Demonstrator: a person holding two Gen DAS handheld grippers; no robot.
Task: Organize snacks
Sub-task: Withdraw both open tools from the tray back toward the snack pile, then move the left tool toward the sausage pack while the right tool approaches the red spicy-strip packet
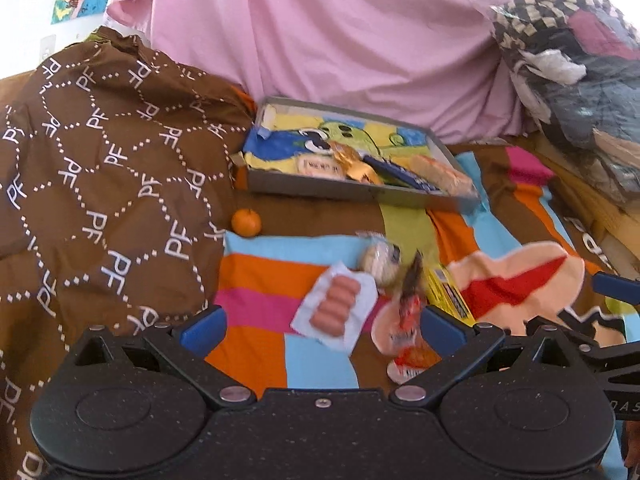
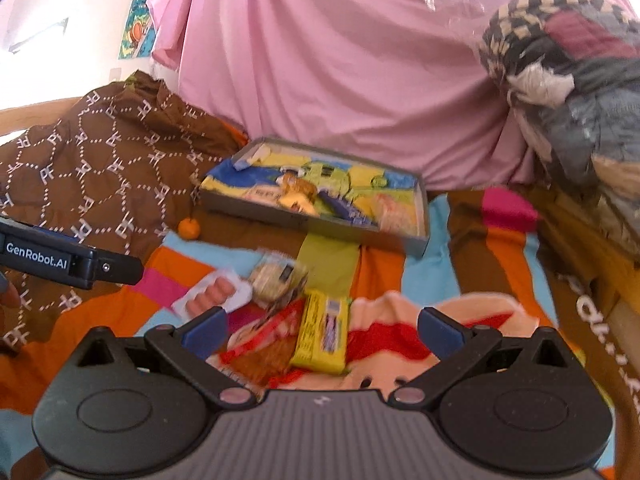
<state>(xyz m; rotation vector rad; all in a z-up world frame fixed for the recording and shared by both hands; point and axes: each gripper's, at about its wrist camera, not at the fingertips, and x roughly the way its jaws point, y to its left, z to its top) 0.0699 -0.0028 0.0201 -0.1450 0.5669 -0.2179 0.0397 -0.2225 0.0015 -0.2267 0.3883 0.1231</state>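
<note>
The flat yellow wrapped snack bar point(image 2: 321, 332) lies lengthwise straight ahead between the right tongs point(image 2: 320, 330), nearer than the left tongs point(image 1: 320, 330), both released and empty.

Both wrist views are bright, daylight-like and soft, with no hard shadows. The wall point(image 2: 60, 60) at upper left is blown out to white in the right view and nearly so in the left. Heavy fisheye: dark vignette in the corners, straight edges bow near the rim. Motion blur is worse in the right view; the box point(image 2: 400, 236) and yellow packet point(image 2: 320, 332) smear. In the left view the sausage pack point(image 1: 336, 304) and red wrapper point(image 1: 410, 320) are soft. Colours are saturated, with a slight pink cast from the sheet point(image 1: 320, 40).
</note>
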